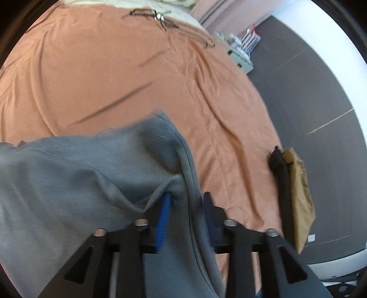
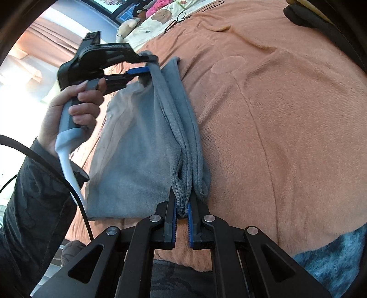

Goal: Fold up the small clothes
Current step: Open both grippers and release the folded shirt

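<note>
A grey fleece garment (image 1: 68, 172) (image 2: 137, 149) lies folded lengthwise on the orange blanket (image 1: 114, 68) (image 2: 275, 114), its doubled edge raised between the two grippers. My right gripper (image 2: 182, 194) is shut on the near end of that bunched edge. At the far end, my left gripper (image 1: 187, 194) (image 2: 150, 63) has its jaws apart; the garment's hem runs loosely through the gap without being pinched. A person's hand (image 2: 75, 107) holds the left gripper's handle.
Folded tan cloth (image 1: 300, 188) and black cloth (image 1: 279, 165) sit at the bed's right edge, above dark floor (image 1: 309, 91). Wire hangers (image 1: 149, 13) lie at the far end, near stuffed toys (image 2: 128, 25). A blue fuzzy fabric (image 2: 332, 252) is at near right.
</note>
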A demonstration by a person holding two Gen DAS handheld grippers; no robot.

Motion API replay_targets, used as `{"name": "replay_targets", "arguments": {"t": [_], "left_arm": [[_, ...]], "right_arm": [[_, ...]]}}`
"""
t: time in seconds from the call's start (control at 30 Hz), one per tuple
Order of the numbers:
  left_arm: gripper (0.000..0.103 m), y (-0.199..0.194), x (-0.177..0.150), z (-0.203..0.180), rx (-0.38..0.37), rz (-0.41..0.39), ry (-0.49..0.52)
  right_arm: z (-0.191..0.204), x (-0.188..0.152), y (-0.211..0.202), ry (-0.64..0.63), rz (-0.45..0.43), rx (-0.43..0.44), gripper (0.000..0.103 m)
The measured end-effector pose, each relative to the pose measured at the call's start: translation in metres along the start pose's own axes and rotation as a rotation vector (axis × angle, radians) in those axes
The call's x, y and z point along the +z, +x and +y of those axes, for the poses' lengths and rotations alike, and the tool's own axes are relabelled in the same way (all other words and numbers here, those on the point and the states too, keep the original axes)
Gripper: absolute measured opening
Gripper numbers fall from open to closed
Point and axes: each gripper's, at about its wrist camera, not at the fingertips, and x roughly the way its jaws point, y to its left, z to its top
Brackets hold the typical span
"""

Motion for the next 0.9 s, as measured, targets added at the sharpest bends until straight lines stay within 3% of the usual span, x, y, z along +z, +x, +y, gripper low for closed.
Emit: {"name": "replay_targets", "arguments": {"t": [0.03, 0.1, 0.37, 0.43, 0.5, 0.57, 0.9], "left_arm": [[0.051, -0.008, 0.001, 0.000, 0.000, -0.022, 0.005], [0.054, -0.022, 0.001, 0.003, 0.021, -0.052, 0.013], [0.054, -0.072, -0.020, 0.039, 0.111, -0.065, -0.006], [0.054, -0.083, -0.028, 0.050, 0.131, -0.068, -0.020], [0.054, -0.094, -0.038, 0.062, 0.151, -0.066, -0.033], [0.054, -0.106, -0.050, 0.073, 0.168, -0.063, -0.054], [0.054, -0.140, -0.122, 0.119, 0.198, -0.018, -0.143]], "right_arm": [[0.000, -0.001, 0.000, 0.001, 0.001, 0.001, 0.004], [-0.001, -0.001, 0.000, 0.005, 0.000, 0.003, 0.004], [0.002, 0.005, -0.007, 0.006, 0.007, -0.010, 0.009], [0.006, 0.006, -0.014, -0.009, -0.007, -0.018, 0.019], [0.009, 0.006, -0.020, -0.019, -0.024, -0.015, 0.048], [0.009, 0.007, -0.027, -0.026, -0.056, -0.024, 0.056], [0.002, 0.023, -0.006, -0.036, -0.006, -0.003, 0.056]]}}
